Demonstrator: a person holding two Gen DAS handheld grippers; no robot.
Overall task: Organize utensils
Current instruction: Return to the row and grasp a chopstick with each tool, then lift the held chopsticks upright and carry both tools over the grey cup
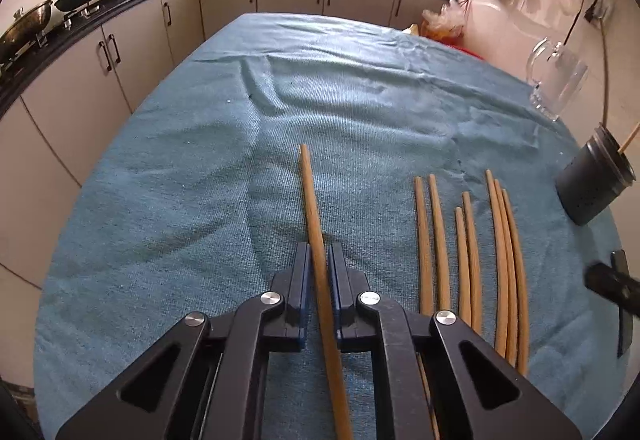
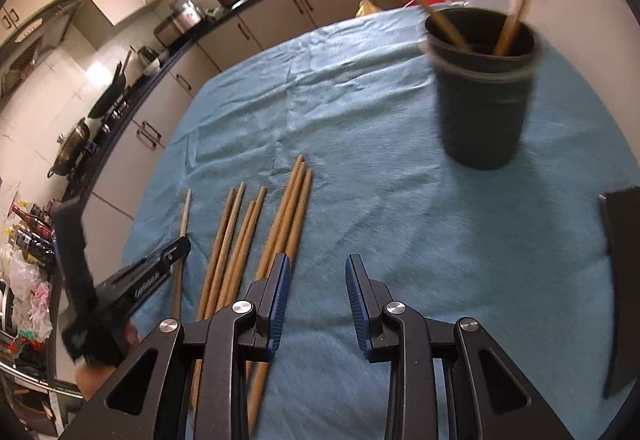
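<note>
The left tool (image 1: 319, 260) is clamped on one chopstick (image 1: 310, 200), which runs up the frame's middle over the blue-clothed surface (image 1: 160, 180). Seven more chopsticks (image 1: 468, 248) lie to its right. The right tool (image 2: 316, 272) stands open and empty, those chopsticks (image 2: 256, 232) at its left; the cup (image 2: 480, 112) sits upper right.

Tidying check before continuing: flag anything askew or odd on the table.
Nothing spilled or broken. The blue cloth is wrinkled, and one wooden chopstick, gripped by the left tool, lies apart from the wooden chopstick row.
</note>
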